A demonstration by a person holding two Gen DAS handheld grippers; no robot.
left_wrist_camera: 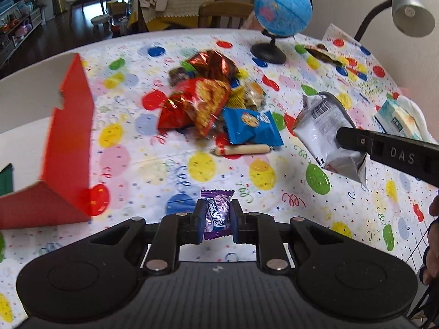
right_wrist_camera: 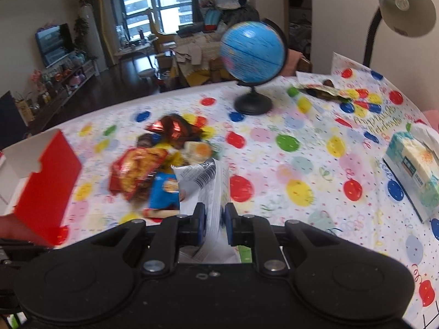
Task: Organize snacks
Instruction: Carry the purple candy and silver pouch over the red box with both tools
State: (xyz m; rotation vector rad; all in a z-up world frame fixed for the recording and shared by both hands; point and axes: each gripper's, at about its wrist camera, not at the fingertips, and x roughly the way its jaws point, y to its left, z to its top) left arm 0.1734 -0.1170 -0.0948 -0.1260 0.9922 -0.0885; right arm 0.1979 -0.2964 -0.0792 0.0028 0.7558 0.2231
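My left gripper [left_wrist_camera: 217,220] is shut on a small purple candy packet [left_wrist_camera: 217,213], held above the balloon-print tablecloth. My right gripper [right_wrist_camera: 214,223] is shut on a white snack pouch [right_wrist_camera: 211,189]; the pouch also shows in the left wrist view [left_wrist_camera: 326,131], held in the air right of the pile. A pile of snacks lies mid-table: a red chip bag [left_wrist_camera: 197,104], a dark red foil bag [left_wrist_camera: 214,64], a blue cookie packet [left_wrist_camera: 249,126] and a sausage stick [left_wrist_camera: 244,149]. An open red box [left_wrist_camera: 65,148] stands at the left, also seen in the right wrist view [right_wrist_camera: 46,181].
A blue globe on a black stand [left_wrist_camera: 279,13] stands at the back of the table. A grey desk lamp [left_wrist_camera: 408,8] hangs over the back right. A tissue box [right_wrist_camera: 414,170] sits at the right edge. An opened wrapper [right_wrist_camera: 323,91] lies behind the globe.
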